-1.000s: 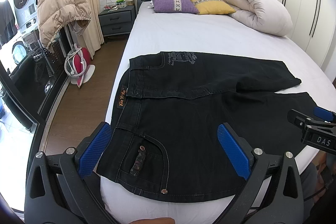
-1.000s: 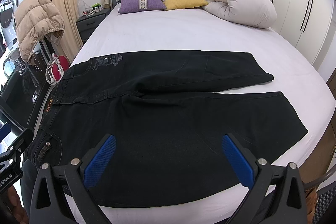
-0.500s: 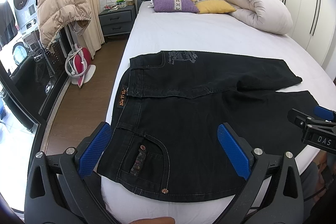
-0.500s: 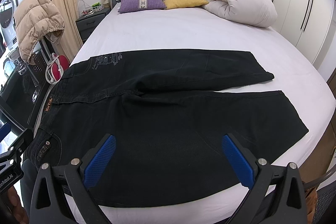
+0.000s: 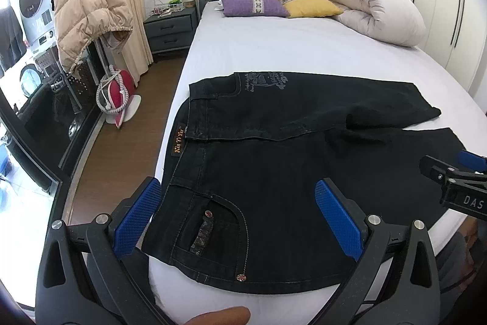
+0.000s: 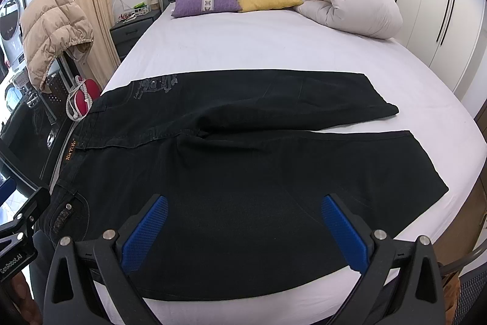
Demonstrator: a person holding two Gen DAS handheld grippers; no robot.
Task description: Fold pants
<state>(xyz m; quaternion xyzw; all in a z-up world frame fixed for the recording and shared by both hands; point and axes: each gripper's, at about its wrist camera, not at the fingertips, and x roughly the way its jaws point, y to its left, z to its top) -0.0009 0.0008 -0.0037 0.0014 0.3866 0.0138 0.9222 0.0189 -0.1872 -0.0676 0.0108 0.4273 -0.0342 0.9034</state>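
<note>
Black jeans (image 5: 274, 160) lie flat across the near end of the white bed (image 5: 274, 51), waistband to the left, both legs running right. They also show in the right wrist view (image 6: 243, 160). My left gripper (image 5: 240, 203) is open and empty, held above the waist and front pocket. My right gripper (image 6: 243, 215) is open and empty, held above the near leg. The right gripper's tip shows at the right edge of the left wrist view (image 5: 453, 185).
Purple pillow (image 5: 252, 2), yellow pillow (image 5: 307, 3) and a rolled white duvet (image 5: 377, 8) lie at the headboard end. Left of the bed are a nightstand (image 5: 170, 29), a beige puffer jacket on a rack (image 5: 88, 17) and wooden floor. Wardrobe doors (image 6: 441, 5) stand right.
</note>
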